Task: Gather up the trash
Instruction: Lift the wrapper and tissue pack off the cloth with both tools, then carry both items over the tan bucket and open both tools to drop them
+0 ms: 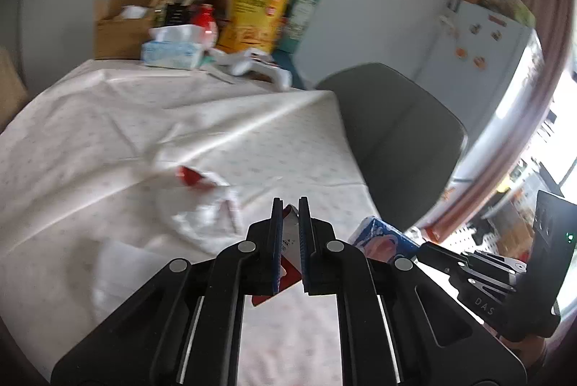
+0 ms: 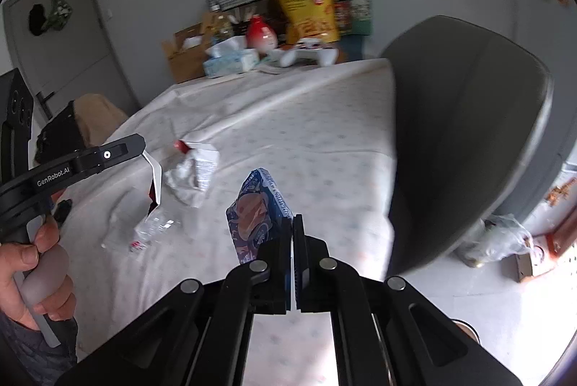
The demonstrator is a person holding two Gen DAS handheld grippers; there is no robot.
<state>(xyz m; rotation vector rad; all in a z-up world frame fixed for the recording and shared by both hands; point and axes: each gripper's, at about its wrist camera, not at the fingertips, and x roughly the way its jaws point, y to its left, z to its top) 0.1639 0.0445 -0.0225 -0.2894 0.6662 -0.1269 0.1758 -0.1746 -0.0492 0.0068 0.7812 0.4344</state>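
My left gripper [image 1: 290,205] is shut on a red and white paper wrapper [image 1: 290,254], held above the table; the wrapper hangs from it in the right wrist view [image 2: 154,182]. My right gripper [image 2: 293,223] is shut on a blue snack wrapper [image 2: 256,209], which also shows in the left wrist view [image 1: 384,240]. A crumpled white and red wrapper [image 1: 207,202] lies on the white tablecloth [image 1: 108,119], also seen in the right wrist view [image 2: 194,171]. A clear plastic wrapper [image 2: 153,229] lies nearer the left gripper.
A grey chair [image 2: 465,133] stands at the table's right edge. At the far end stand a cardboard box [image 1: 119,25], a tissue pack [image 1: 171,54], a yellow bag [image 1: 254,13], a green carton [image 1: 303,11] and a white game controller [image 2: 310,56]. A plastic bag [image 2: 505,238] lies on the floor.
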